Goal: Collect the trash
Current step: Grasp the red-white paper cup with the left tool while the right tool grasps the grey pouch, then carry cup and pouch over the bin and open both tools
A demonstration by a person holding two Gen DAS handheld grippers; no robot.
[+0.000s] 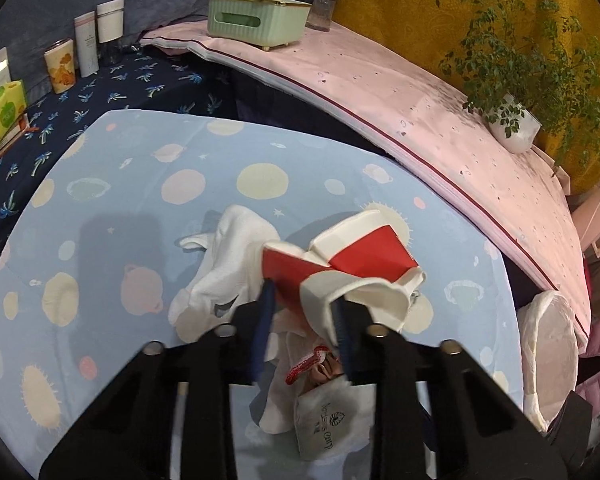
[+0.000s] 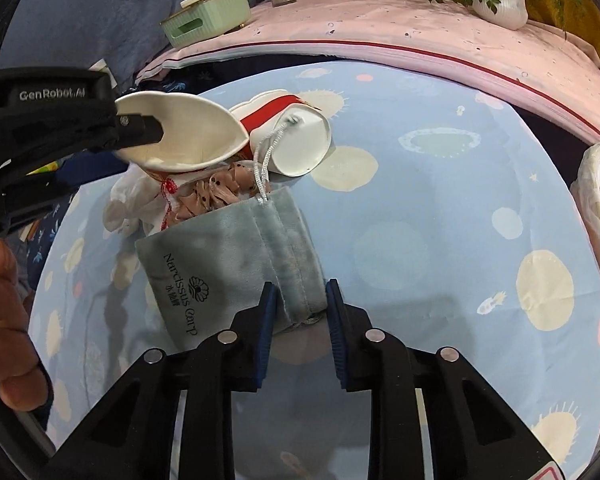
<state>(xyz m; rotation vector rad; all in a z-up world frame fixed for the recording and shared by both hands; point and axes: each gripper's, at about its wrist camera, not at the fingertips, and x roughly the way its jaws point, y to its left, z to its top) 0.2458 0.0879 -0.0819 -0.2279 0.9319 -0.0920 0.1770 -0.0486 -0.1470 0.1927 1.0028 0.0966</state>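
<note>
A pile of trash lies on the blue planet-print cloth (image 1: 100, 208). My left gripper (image 1: 303, 300) is shut on a crushed red and white paper cup (image 1: 360, 292), one finger inside its flattened rim and one on its red wall. In the right wrist view that left gripper (image 2: 140, 124) pinches the cup's white rim (image 2: 180, 132). A second red and white cup (image 2: 296, 140) lies on its side just behind. My right gripper (image 2: 300, 300) is shut on the near end of a grey velvet drawstring pouch (image 2: 220, 264). Crumpled white tissue (image 1: 228, 264) and pink dotted scraps (image 2: 216, 192) lie between the cup and the pouch.
A pink-covered ledge (image 1: 380, 92) behind the cloth carries a green tissue box (image 1: 256, 20), a glass vase (image 1: 326, 4) and a potted plant (image 1: 512, 124). A white plastic bag (image 1: 548, 344) hangs at the right edge. Cans and bottles (image 1: 60, 66) stand far left. A hand (image 2: 4, 300) holds the left gripper.
</note>
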